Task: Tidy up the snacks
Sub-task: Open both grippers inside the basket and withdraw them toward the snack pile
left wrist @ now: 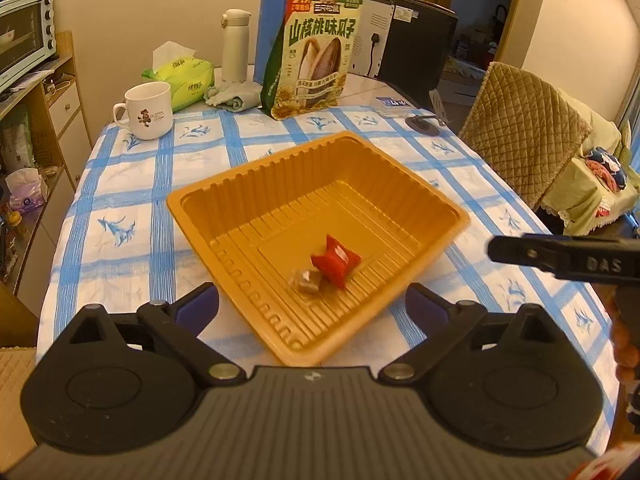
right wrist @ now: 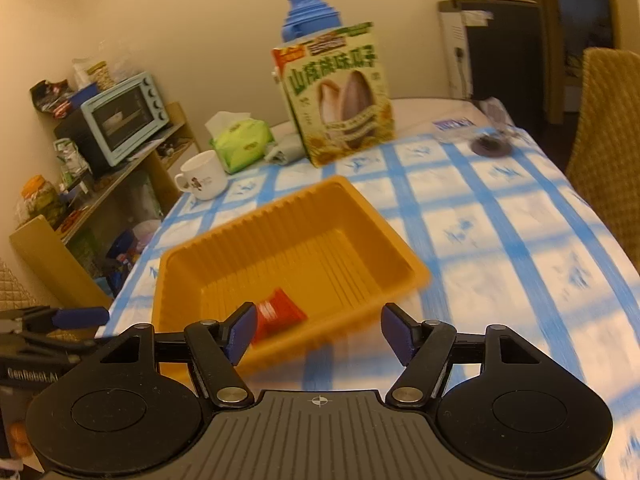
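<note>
Left wrist view: we see the left gripper with fingers spread wide, nothing between them, poised just short of the near corner of the orange tray. Right gripper sits partly open, also empty, at the tray's near rim. Inside the tray lie a red-wrapped candy and a small brown-wrapped candy, touching, near the front. We judge both pieces as placed — drop-off step looks done. Next move likely calls for finding another loose snack; none shows on the cloth near the tray, so the hands would need to look elsewhere. Big sunflower seed bag stands upright behind the tray. Surface wears a blue-checked cloth — white mug, tissue pack, white flask, blue thermos along the back. Toaster oven on a shelf at left, quilted chair at right.
</note>
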A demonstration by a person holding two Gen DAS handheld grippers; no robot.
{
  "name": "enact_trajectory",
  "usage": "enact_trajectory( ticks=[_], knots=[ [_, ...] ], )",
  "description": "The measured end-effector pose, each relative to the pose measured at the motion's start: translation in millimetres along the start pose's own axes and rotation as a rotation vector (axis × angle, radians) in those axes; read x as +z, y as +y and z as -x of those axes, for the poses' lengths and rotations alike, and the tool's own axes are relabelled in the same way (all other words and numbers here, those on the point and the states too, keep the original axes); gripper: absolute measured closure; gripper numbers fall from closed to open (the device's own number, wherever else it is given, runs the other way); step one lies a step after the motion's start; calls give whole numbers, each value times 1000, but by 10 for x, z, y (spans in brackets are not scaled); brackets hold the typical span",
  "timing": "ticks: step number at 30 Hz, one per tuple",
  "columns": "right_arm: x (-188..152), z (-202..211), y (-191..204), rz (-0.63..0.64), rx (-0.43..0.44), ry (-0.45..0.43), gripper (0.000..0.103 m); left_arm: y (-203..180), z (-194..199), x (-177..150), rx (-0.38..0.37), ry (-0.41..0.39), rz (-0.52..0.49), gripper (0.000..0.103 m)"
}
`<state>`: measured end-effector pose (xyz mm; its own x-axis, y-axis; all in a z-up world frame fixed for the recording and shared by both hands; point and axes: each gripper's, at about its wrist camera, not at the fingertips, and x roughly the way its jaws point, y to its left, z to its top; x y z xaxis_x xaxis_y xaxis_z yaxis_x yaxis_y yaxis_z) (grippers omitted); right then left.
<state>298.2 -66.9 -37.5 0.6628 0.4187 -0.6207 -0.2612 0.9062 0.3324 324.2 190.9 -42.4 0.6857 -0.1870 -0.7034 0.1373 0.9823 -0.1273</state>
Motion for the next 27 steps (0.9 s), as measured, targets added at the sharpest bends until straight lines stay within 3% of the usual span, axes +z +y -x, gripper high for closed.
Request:
enact_trajectory(
  ticks=[9, 27],
  knots=[
    [-377, 639, -273, 6, -34, 20, 32, -260, 472, -302, 30, -8, 20, 5],
    [-961, 1482, -1099, 124, 21, 92, 32, -1379, 958, -985, 144, 14, 125, 9]
  ],
)
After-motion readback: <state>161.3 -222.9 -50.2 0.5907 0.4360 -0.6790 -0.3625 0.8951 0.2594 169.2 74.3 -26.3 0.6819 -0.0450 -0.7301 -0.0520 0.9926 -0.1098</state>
